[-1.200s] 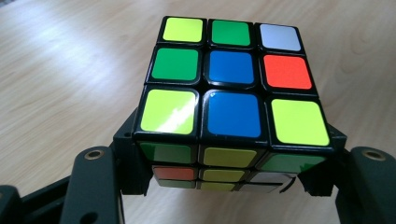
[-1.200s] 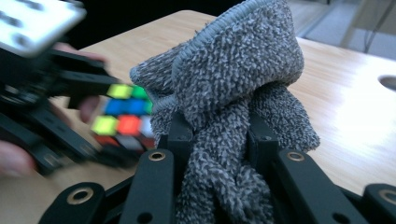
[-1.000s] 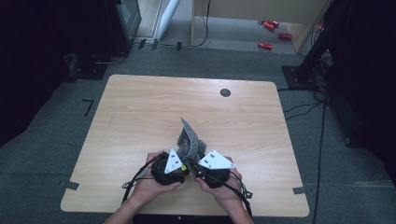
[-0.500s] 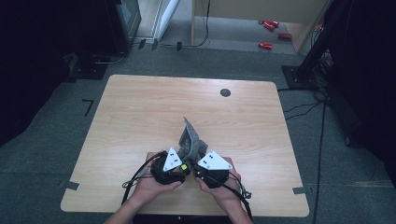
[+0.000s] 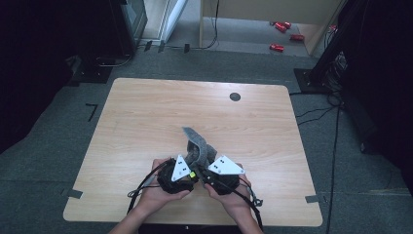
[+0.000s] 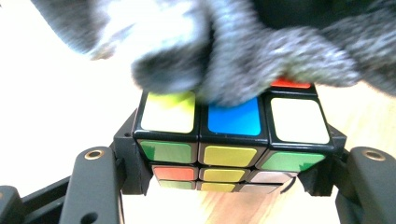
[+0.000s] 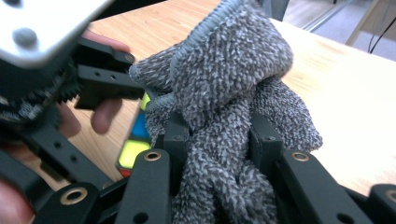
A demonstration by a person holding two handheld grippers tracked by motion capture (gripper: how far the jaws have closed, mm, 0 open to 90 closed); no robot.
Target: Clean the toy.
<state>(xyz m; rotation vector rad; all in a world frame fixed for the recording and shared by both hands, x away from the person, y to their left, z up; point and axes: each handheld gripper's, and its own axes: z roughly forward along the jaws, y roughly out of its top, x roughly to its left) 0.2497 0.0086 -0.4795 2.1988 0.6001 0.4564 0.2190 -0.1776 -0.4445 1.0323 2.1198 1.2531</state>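
Cube (image 6: 232, 140) first: you have the puzzle cube clamped between the jaws of your left tool (image 6: 232, 179), one jaw pressed to each side face, with its yellow, blue and white top squares facing away from the camera. Grey fuzzy cloth (image 6: 243, 60) drapes over the far edge of that top face, touching the blue square and hiding the row beyond it.

Your right tool (image 7: 217, 140) grips the same cloth (image 7: 233, 93), its jaws closed narrowly on a bunched fold. Just past those jaws the cloth rises in a thick loop, and to their left the cube's (image 7: 135, 142) blue and yellow squares peek out beneath it, beside the left tool's black frame and your fingers (image 7: 105, 114).

From the high view, both tools sit side by side at the near edge of the bench (image 5: 146, 122), left tool (image 5: 187, 170) and right tool (image 5: 207, 171) nearly touching, your hands (image 5: 160, 192) wrapped around them. The cloth (image 5: 197, 146) stands up just ahead of the two tools. Farther out the bench top carries a small dark round grommet (image 5: 235, 96) near its far edge.
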